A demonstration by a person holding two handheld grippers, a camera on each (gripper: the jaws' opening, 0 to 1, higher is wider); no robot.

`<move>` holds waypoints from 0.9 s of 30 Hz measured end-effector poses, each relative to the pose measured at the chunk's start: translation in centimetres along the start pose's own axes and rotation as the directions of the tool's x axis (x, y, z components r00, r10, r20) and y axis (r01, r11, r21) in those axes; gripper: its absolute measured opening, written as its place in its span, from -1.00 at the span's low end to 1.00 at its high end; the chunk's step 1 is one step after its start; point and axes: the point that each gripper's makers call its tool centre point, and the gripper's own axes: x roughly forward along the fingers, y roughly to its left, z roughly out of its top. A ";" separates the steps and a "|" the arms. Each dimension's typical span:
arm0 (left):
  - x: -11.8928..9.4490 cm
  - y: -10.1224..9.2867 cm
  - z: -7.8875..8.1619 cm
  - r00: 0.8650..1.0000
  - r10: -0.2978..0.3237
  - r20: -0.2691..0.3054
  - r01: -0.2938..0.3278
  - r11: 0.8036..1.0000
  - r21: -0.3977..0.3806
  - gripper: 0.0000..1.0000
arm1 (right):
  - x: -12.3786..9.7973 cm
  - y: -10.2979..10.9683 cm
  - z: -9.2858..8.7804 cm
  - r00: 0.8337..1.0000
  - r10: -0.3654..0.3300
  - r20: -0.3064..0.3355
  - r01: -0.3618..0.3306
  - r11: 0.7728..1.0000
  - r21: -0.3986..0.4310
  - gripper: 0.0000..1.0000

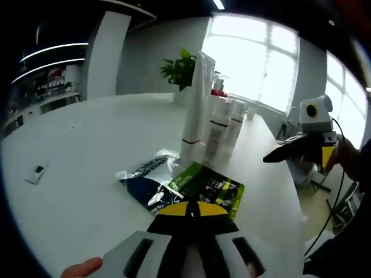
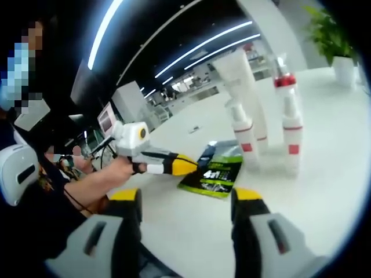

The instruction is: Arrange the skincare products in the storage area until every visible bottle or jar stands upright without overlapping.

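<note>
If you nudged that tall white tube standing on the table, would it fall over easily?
Probably yes. The tall white tube stands upright, narrow and far taller than wide, so a push near its top would likely tip it. It stands close to the white bottles, so it might knock them too. It looks like light plastic.

Left gripper point(image 1: 193, 209) closed — right gripper point(image 2: 184, 200) agape.

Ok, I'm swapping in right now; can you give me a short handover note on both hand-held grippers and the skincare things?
Left hand-held gripper: jaws together, empty, poised above the green sachet.
Right hand-held gripper: open, empty, off the table.
Things: white tubes and bottles stand upright in a cluster; the green sachet and dark sachet lie flat, overlapping, in front of them.
Done: bottles upright.
Left: probably separate and place the sachets.
</note>
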 end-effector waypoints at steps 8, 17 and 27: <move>-1.2 -0.5 0.9 0.998 -0.015 0.069 0.015 1.000 0.006 -0.70 | 0.3 0.6 0.1 1.000 0.002 -0.007 -0.002 1.000 -0.009 0.25; -1.9 -0.7 0.7 0.996 -0.026 0.083 0.025 1.000 0.014 -0.57 | 0.9 1.8 0.3 1.000 0.015 -0.016 -0.015 1.000 -0.020 0.25; -2.5 -0.8 0.6 0.995 -0.023 0.099 0.021 1.000 0.022 -0.14 | 1.1 2.4 0.6 1.000 0.017 -0.017 -0.017 0.999 -0.031 0.26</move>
